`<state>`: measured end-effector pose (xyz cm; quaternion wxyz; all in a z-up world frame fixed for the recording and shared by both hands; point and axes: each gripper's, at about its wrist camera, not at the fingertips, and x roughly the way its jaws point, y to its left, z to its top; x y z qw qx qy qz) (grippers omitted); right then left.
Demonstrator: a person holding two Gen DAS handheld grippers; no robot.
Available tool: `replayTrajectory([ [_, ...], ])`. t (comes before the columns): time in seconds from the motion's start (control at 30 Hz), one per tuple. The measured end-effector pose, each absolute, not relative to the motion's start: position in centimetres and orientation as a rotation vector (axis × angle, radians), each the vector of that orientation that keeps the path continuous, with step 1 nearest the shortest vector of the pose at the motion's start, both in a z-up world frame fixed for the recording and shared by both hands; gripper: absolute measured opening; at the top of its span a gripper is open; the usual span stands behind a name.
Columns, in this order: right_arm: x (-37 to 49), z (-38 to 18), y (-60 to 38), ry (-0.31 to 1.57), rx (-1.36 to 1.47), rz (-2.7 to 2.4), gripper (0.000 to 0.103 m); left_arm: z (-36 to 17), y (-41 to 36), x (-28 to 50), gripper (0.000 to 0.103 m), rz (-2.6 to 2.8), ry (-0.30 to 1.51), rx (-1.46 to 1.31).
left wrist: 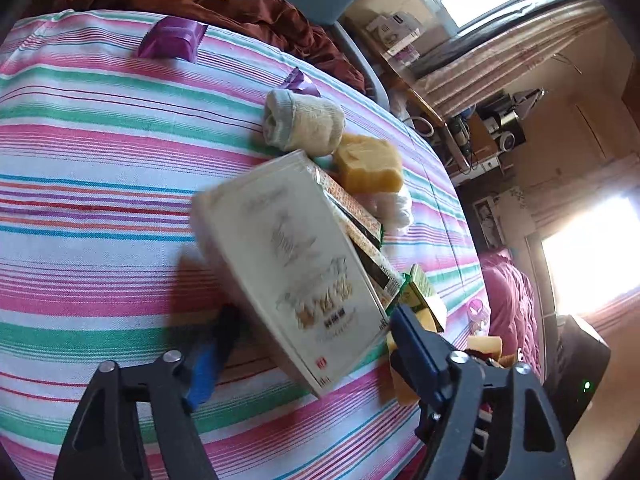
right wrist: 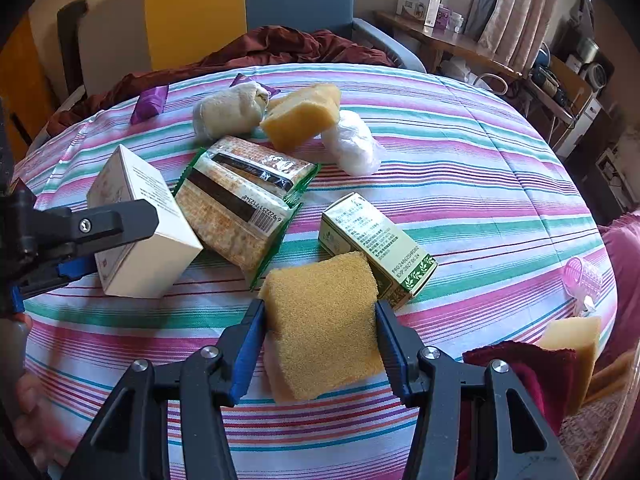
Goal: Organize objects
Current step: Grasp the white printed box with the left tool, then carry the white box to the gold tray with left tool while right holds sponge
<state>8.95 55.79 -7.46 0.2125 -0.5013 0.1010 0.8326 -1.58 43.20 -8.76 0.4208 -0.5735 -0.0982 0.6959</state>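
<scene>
Two loads at once: sponge pinched, box clamped

Pinching the yellow sponge between the blue pads of the right gripper, near centre on the striped tablecloth, just near of the green-and-white carton. Clamping the white box across its width with the left gripper, at the left, touching the cracker packets.

Judging the step as carrying each item to its group:
- squeezing the sponge only enough to hold it, since foam gives and may slip;
- keeping the tilted box level while lifting it clear of the packets;
- avoiding a nudge to the carton beside the sponge.

Seeing what looks like a clear-rimmed bin at the near right edge, apparently holding a dark red cloth and another yellow sponge. Finding box and carton closed, contents hidden.
</scene>
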Motion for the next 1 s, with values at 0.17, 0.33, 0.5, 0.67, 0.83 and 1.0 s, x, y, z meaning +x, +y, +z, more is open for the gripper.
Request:
replayTrajectory([
  [0.17,9.1,-7.4,56.1,0.316,-1.383,2.315,0.054,-7.6,42.9,-1.1,0.064,1.775,-0.081,-1.365],
  [0.33,9.1,-7.4,56.0,0.306,-1.384,2.323,0.054,-7.2,41.9,-0.6,0.063,1.85,0.058,-1.281],
  [0.5,9.0,-7.4,55.7,0.292,-1.388,2.325,0.054,-6.7,42.1,-0.7,0.061,1.947,0.116,-1.248],
  [0.67,8.9,-7.5,55.7,0.28,-1.393,2.325,0.054,-7.2,42.7,-1.3,0.061,1.963,0.121,-1.24],
  [0.83,8.8,-7.6,55.7,0.276,-1.393,2.327,0.054,-7.3,42.0,-1.0,0.06,1.96,0.135,-1.163],
  [1.0,8.7,-6.8,55.3,0.258,-1.344,2.364,0.054,-7.4,40.0,-0.8,0.059,1.973,0.096,-1.11],
])
